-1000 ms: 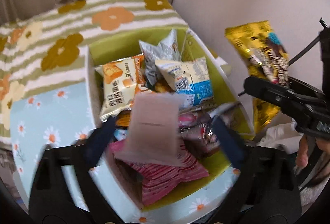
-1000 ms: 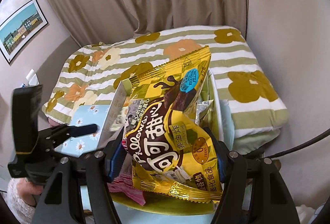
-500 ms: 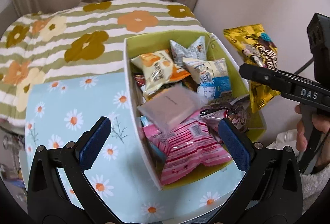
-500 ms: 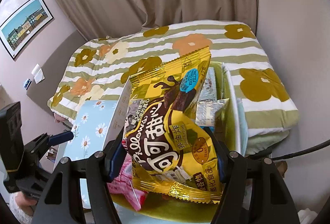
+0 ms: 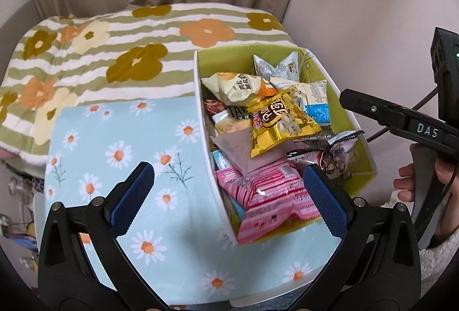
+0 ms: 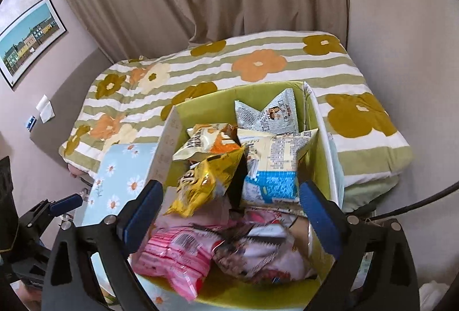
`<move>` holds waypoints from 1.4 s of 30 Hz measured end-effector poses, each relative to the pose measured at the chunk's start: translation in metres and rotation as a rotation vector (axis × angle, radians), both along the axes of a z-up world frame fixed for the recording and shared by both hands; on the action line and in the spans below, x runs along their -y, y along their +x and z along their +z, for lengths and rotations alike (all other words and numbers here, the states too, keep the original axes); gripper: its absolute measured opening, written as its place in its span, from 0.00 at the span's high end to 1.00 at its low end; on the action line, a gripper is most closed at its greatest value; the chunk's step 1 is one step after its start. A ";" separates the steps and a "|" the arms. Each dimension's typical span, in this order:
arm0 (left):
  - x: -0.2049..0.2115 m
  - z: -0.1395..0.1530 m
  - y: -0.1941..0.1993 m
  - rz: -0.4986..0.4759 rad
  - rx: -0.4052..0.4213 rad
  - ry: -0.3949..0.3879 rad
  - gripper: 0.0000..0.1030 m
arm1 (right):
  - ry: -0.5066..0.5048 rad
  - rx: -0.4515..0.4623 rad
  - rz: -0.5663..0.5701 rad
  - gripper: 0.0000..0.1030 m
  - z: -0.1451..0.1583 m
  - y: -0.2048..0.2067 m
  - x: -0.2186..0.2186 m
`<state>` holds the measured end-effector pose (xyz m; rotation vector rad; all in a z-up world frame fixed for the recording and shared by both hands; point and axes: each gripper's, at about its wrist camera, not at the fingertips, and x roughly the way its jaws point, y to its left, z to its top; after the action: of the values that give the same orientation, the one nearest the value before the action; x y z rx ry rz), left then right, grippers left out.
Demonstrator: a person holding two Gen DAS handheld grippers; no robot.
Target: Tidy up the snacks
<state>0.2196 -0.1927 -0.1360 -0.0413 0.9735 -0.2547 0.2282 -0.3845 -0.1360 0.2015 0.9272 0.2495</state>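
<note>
Several snacks half-buried under packets

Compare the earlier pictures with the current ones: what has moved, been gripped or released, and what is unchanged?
The right gripper, its jaws opening, let go the yellow snack bag, which dropped into the green box onto the other snacks. The left gripper stayed open and empty. The box stayed put.

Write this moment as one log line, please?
right gripper: jaws opening, empty | yellow snack bag: dropped in green box | left gripper: open, empty
</note>
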 end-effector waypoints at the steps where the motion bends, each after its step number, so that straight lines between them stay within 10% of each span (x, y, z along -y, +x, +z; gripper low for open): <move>1: -0.002 0.004 -0.004 0.001 0.011 -0.003 0.00 | -0.004 0.014 -0.002 0.08 0.007 -0.006 -0.002; 18: -0.086 0.124 -0.141 0.077 0.351 -0.019 0.00 | -0.121 0.336 -0.059 0.08 0.119 -0.169 -0.080; 28: -0.129 0.132 -0.227 0.171 0.470 0.002 0.00 | -0.193 0.438 -0.118 0.08 0.121 -0.238 -0.110; 42: -0.125 0.138 -0.251 0.154 0.517 0.034 0.00 | -0.188 0.438 -0.162 0.08 0.122 -0.258 -0.109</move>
<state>-0.0310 -0.0676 0.0016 -0.0176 0.4572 -0.0969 -0.0293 -0.2758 -0.0136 0.0433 0.4919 0.0499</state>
